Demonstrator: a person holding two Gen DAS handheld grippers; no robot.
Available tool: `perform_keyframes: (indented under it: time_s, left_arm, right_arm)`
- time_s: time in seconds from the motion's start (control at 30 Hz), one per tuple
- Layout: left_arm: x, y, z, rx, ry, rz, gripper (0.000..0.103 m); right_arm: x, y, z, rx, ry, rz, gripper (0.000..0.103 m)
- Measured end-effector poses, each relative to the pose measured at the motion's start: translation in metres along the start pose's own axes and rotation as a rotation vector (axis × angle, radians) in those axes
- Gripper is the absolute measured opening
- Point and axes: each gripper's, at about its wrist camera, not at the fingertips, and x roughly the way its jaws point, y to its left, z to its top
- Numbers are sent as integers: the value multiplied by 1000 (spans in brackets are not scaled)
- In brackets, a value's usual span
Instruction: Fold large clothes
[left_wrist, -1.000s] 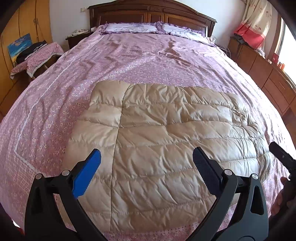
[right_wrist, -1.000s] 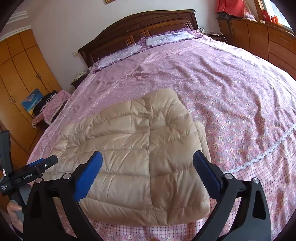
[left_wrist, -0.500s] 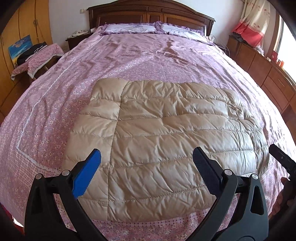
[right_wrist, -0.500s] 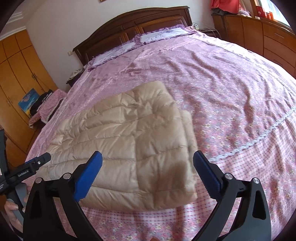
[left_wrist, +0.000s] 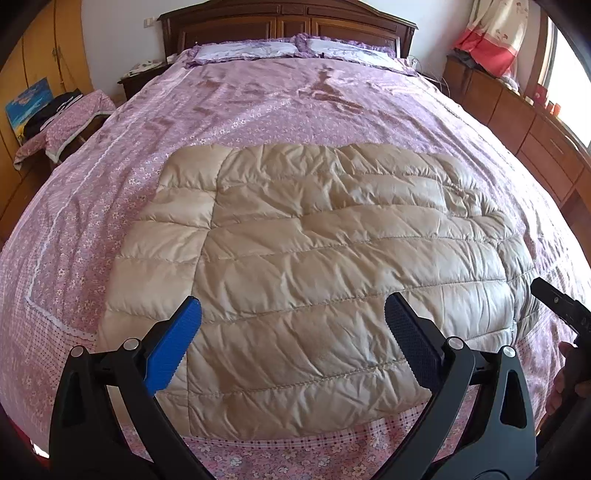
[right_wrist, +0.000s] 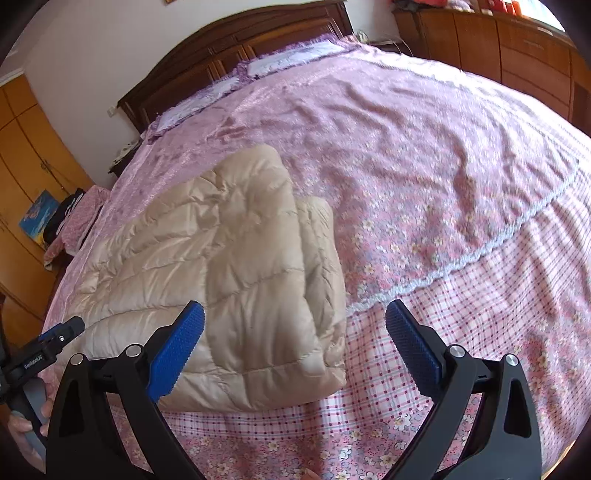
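Ahead of both sets of jaws, on the bed (left_wrist: 258, 110), lies the beige down jacket (left_wrist: 314, 266), folded into a puffy rectangle near the foot edge. Compared with a second ago both cameras have drawn back and up: the jacket sits further ahead of the jaws and more of the pink bedspread shows in front of its near edge, with the right view also swung off to the right. Jacket shape unchanged, so this reads as retreat after a fold, probably the fold is done or nearly so. Left gripper (left_wrist: 293, 343): jaws wide apart, holding nothing, the jacket's near half framed between and beyond them, not touching. Right gripper (right_wrist: 295, 343): jaws wide apart, empty; the jacket's right folded end (right_wrist: 266, 295) lies beyond the left jaw and partway into the gap, while checked bedspread fills the rest up to the right jaw. Each gripper's tip shows at the edge of the other's view, near the jacket's ends.
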Motion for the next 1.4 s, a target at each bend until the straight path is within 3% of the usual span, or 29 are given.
perform_keyframes:
  time_s: [0.4, 0.63, 0.7, 0.77, 0.93, 1.13, 1.4]
  left_arm:
    - [26, -4, -12, 5, 68, 5, 99]
    - [34, -9, -13, 30, 90, 25, 99]
    - [37, -9, -14, 30, 98, 22, 99]
    - [38, -9, -15, 35, 104, 26, 99]
    - [43, -16, -15, 76, 123, 57, 99]
    - [49, -19, -16, 104, 132, 83, 99]
    - [55, -17, -19, 106, 128, 87, 99]
  right_arm:
    - [40, -21, -15, 152, 140, 156, 96]
    - [57, -12, -14, 172, 156, 243, 98]
    - [56, -12, -13, 179, 142, 261, 89]
    - [51, -11, -12, 185, 124, 285, 67]
    - [31, -15, -9, 202, 61, 349, 46]
    - [5, 12, 3, 129, -34, 412, 37]
    - [-19, 74, 23, -74, -74, 508, 35]
